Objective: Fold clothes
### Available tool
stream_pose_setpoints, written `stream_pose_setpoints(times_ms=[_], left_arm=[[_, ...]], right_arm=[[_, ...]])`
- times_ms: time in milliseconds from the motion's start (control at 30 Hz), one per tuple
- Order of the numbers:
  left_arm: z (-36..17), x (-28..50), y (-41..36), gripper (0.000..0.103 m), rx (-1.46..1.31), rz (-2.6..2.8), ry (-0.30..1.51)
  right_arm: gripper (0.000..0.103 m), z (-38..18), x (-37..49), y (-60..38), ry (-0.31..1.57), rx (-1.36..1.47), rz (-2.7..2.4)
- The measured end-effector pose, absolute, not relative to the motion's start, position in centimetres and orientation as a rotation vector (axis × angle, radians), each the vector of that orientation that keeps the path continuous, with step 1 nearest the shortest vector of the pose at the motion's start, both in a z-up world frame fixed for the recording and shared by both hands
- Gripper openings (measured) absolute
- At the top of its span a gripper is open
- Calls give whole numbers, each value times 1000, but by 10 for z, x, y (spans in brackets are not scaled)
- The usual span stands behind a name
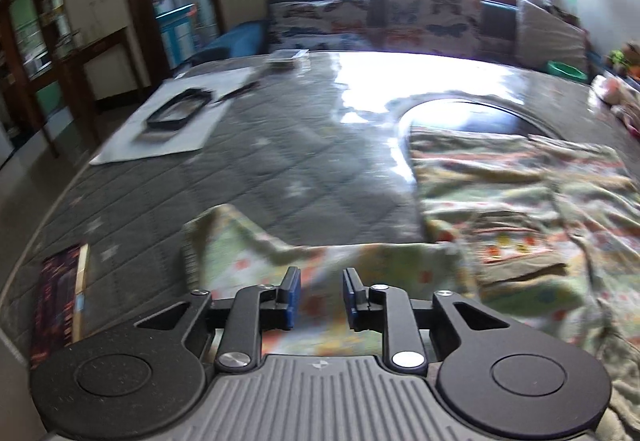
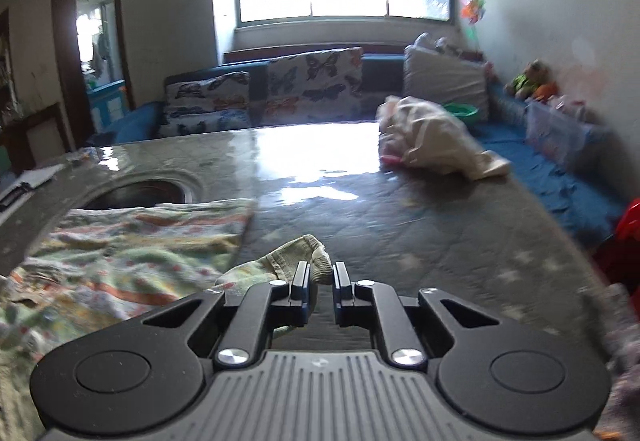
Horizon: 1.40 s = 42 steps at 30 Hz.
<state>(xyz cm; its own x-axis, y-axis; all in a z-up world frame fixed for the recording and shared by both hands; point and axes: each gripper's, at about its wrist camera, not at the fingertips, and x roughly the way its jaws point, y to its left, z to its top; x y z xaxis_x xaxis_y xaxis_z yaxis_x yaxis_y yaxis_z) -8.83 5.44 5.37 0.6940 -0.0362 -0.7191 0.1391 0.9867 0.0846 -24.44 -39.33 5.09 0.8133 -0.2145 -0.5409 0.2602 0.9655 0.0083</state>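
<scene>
A pale green patterned garment [image 1: 516, 201] lies spread on the grey quilted table [image 1: 280, 169]. One sleeve [image 1: 240, 245] stretches to the left under my left gripper [image 1: 322, 297], whose jaws stand open just above the cloth with nothing between them. In the right wrist view the garment [image 2: 132, 241] lies to the left. Its ribbed sleeve cuff [image 2: 304, 253] sits right at my right gripper [image 2: 322, 289]. The jaws stand slightly apart and the cuff lies against the left finger [image 2: 300, 281]; no firm grip shows.
A white sheet with a black frame [image 1: 176, 113] lies at the table's far left, and a dark booklet [image 1: 60, 301] at the near left edge. A round dark opening [image 1: 472, 117] lies beyond the garment. A heap of clothes [image 2: 432, 137] sits far right. A sofa with butterfly cushions [image 2: 288, 89] stands behind.
</scene>
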Motion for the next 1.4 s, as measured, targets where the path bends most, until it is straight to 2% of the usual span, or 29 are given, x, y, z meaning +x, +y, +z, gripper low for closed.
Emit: stream_pose_setpoints(times_ms=[67,433,600,733,800,1033,1100,1167,1400], left_arm=[[52,-87,43,40,141,-134,798],[43,-85,-1,43,212,-258,797],[44,-84,-10,44,229,-279,793],[42,-86,-20,44,244,-308,795],[40,-87,-26,45,255,-324,795],[30,-89,-38,46,284,-349,816],[28,-90,-39,47,291,-354,817],[28,-90,-40,48,296,-358,812],[39,-73,-30,48,244,-357,813]], right_arm=[[10,54,-255,-402,571,36,-310],[12,28,-298,-443,702,3,-533],[23,30,-298,-437,687,-40,-549],[24,38,-283,-418,657,-20,-423],[29,37,-272,-406,655,-17,-340],[28,26,-228,-350,681,0,-14],[21,20,-220,-336,702,-29,38],[19,14,-212,-325,728,-58,68],[19,21,-197,-327,756,-48,70]])
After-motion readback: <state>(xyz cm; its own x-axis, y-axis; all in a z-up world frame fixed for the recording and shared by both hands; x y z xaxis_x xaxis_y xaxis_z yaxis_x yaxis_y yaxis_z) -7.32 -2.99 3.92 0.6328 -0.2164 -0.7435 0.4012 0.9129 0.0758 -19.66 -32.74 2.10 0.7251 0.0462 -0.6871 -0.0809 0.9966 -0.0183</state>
